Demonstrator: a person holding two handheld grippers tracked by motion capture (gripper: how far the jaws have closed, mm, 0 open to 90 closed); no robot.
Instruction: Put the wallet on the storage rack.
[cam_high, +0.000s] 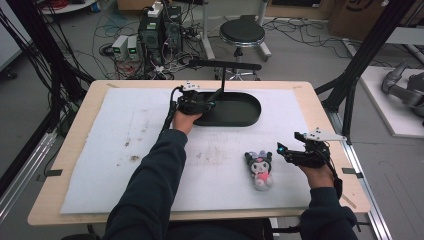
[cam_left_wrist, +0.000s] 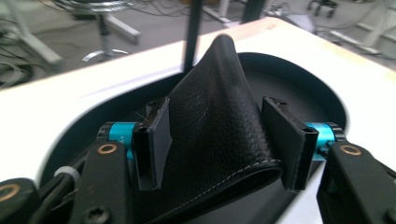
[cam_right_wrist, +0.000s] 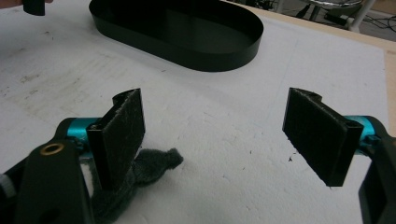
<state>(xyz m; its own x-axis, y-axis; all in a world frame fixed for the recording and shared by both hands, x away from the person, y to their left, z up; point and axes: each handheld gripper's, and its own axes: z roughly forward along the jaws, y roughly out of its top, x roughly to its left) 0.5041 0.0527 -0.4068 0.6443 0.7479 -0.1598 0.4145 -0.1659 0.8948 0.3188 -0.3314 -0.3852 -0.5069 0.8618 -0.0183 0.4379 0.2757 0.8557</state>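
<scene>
So, counting it up: two grippers, one plush toy, one black oval tray, one black leather piece, all on one worktop (cam_high: 75, 165) with a white mat over it.

Nearest the person, the right gripper (cam_high: 286, 150) sits low over the mat at the right side, forearm coming in from the bottom edge and the jaws pointing left toward the plush toy (cam_high: 260, 169). Its jaws are spread wide apart with nothing between them; in the right gripper view there's just bare mat in the gap, and a grey fuzzy bit of the toy peeks out by one jaw. The toy, dark ears and pink front, lies just beside that gripper and isn't gripped.

Farther out, the left arm stretches forward across the mat and the left gripper (cam_high: 212, 103) hangs at the near left rim of the tray (cam_high: 250, 107). The leather piece (cam_left_wrist: 219, 121) stands up between its jaws over the tray; one pad touches it and the other stands clear, so it's loose, not pinched.

A thin black post with a crossbar (cam_high: 225, 65) rises right behind the tray. Beyond the worktop: one round stool (cam_high: 242, 34), computer boxes and loads of cables on the floor.
</scene>
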